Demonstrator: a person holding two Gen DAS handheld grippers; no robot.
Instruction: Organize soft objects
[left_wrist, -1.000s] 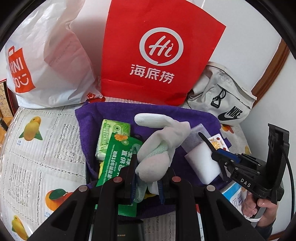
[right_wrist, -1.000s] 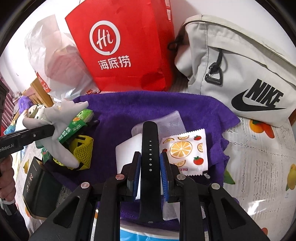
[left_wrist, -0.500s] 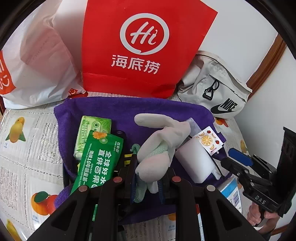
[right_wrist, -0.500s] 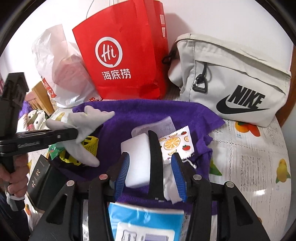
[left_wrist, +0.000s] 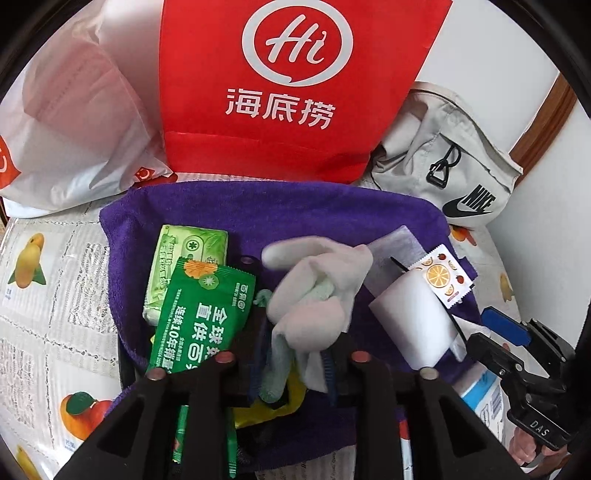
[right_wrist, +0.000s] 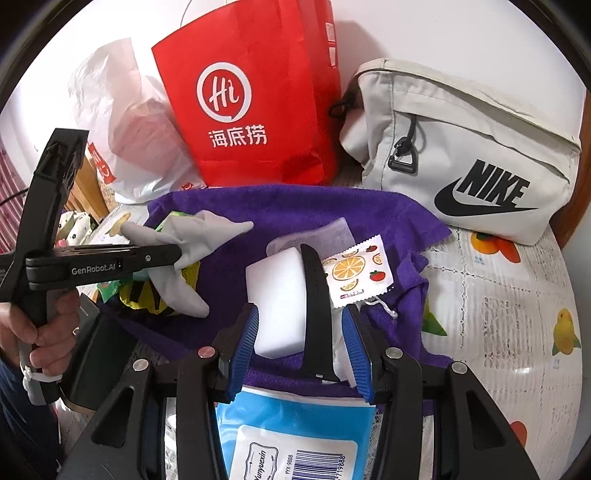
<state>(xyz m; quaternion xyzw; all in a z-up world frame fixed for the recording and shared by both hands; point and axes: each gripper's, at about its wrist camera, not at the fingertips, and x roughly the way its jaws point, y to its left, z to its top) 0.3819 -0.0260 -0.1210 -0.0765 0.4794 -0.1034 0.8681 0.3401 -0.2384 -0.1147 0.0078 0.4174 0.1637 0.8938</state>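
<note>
left gripper (left_wrist: 295, 365) jaws opening, soft grey knitted glove (left_wrist: 314, 291) seen between them above purple towel (left_wrist: 295, 210); right gripper (right_wrist: 301, 350) fingers spread, nothing pinched, black rubber strap (right_wrist: 316, 302) lain between them on towel beside white foam block (right_wrist: 277, 295) and fruit-print sachet (right_wrist: 354, 269)

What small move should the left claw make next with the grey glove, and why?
Probably finish opening and back away. The left claw jaws are opening with the grey glove between them, low over the purple towel, so the glove can settle there.
</note>
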